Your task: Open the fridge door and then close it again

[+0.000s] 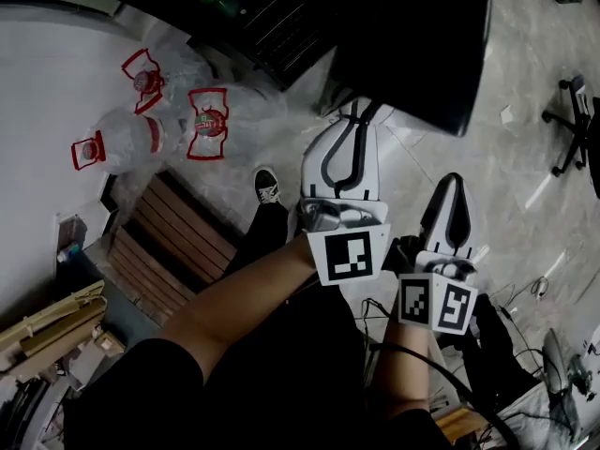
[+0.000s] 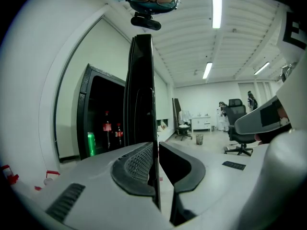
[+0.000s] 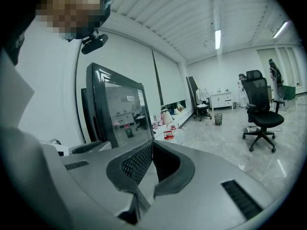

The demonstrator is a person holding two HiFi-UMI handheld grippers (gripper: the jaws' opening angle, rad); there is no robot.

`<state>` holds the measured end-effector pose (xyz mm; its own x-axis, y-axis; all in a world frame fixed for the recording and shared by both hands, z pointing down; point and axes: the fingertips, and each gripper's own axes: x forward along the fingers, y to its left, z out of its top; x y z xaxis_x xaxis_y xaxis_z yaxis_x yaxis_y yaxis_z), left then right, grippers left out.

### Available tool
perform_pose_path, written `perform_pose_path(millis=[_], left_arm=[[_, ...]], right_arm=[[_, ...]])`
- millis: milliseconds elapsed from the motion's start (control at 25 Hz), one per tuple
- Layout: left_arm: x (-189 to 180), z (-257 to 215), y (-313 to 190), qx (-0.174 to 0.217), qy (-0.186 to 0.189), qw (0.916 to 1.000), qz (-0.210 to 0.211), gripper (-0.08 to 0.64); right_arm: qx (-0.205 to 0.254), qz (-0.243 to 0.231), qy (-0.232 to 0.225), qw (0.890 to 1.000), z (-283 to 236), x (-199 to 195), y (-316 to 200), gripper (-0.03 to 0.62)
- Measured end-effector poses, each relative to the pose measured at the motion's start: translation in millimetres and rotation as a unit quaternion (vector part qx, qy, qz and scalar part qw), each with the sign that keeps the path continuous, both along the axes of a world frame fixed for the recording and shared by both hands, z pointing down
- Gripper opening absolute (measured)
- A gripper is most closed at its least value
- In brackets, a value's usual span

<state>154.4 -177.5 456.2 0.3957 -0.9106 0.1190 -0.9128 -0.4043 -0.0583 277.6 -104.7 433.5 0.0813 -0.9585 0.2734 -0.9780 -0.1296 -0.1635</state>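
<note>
The black fridge door [image 1: 412, 45] stands swung open; the dark fridge interior [image 2: 100, 128] holds a green can and red-labelled bottles. My left gripper [image 1: 361, 111] reaches up to the door's free edge. In the left gripper view the door [image 2: 141, 95] runs edge-on straight between the jaws, and the left gripper [image 2: 156, 147] is shut on that edge. My right gripper [image 1: 453, 184] hangs lower and to the right, apart from the door. Its tips [image 3: 152, 146] meet with nothing between them. The glass door front [image 3: 120, 109] shows in the right gripper view.
Several clear water jugs with red handles [image 1: 206, 120] lie on the floor left of the fridge, beside a wooden slatted pallet [image 1: 169, 242]. The person's shoe [image 1: 268, 187] stands near the door. An office chair [image 3: 259, 114] and floor cables [image 1: 525, 293] are to the right.
</note>
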Motion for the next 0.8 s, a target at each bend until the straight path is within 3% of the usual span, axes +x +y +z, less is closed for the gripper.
perform_pose_path(millis=[440,800], left_arm=[[28,0,12,-0.011,-0.016,0.9998,-0.006,0.035],[30,-1,13,-0.013,-0.025,0.9996,-0.01,0.028]], right_arm=[[0.006,0.023,0.003,1.0,-16,29,25,0.015],[0.009,0.026,0.005,1.0,-24,33,31,0.015]])
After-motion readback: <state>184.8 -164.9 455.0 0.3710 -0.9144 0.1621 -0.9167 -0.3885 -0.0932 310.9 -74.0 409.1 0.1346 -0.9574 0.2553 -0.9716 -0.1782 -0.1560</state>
